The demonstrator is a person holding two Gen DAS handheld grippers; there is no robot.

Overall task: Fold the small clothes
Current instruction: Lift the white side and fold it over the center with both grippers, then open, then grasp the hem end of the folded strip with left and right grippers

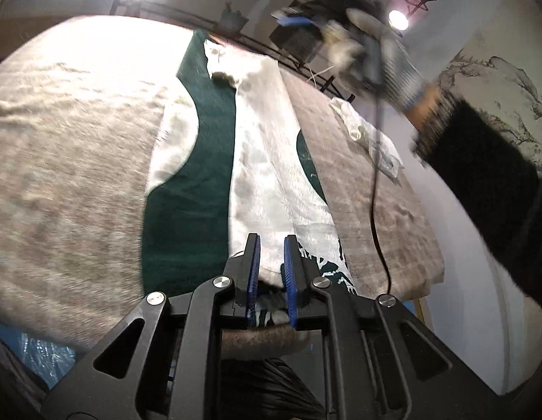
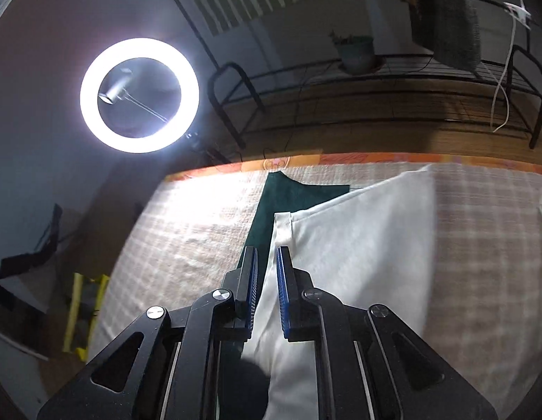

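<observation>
Left claw (image 1: 272,273) and right claw (image 2: 267,292) each pinch the garment's (image 2: 358,245) edge.

Garment (image 1: 264,161): white and dark green, with a green-and-white print at the near edge. Bed cover (image 2: 201,231): beige, faint plaid; orange border. Hand-held gripper (image 2: 267,290) bodies: black; finger pads (image 2: 281,294): blue. Cable (image 1: 375,210): black.
</observation>
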